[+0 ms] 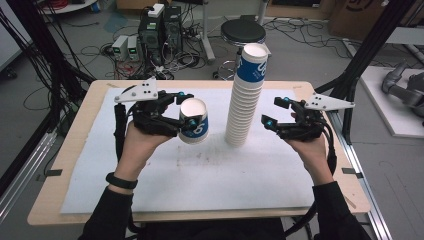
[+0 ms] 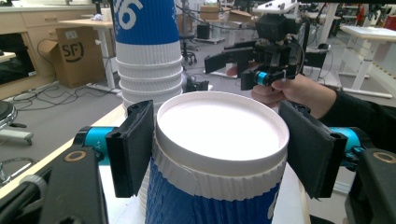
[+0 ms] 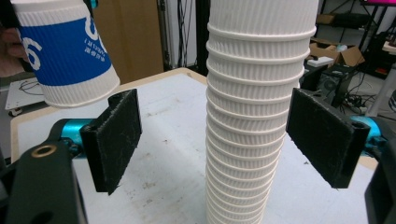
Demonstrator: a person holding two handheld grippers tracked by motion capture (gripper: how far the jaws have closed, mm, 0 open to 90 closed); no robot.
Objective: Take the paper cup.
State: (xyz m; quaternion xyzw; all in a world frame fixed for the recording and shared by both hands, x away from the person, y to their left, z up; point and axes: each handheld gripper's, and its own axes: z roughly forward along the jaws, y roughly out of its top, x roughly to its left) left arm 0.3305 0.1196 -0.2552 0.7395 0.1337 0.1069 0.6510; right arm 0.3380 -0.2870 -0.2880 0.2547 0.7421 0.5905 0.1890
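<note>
A single paper cup [image 1: 194, 120] is held clear of the desk [image 1: 75, 150] by the left gripper [image 1: 176, 111], tilted a little, with its open mouth up; it is kept just left of the desk's middle, apart from the stack of cups [image 1: 246, 95]. In the left gripper view the jaws are seen pinching the cup just below its rim, one pad on each side, so that the cup [image 2: 219, 154] cannot slip while carried. It appears to be held free of the stack, either just separated from it or about to be set down alone on the white mat [image 1: 200, 175].

Farther right, the right gripper [image 1: 278, 116] is held beside the stack, near the desk's right edge. Its jaws are spread wide and, in the right gripper view, the lower stack [image 3: 252, 140] stands between the two pads without being touched. This placing is judged to be for steadying the column.

The stack stands upright just beyond the desk's middle, a blue-sleeved cup on top.
</note>
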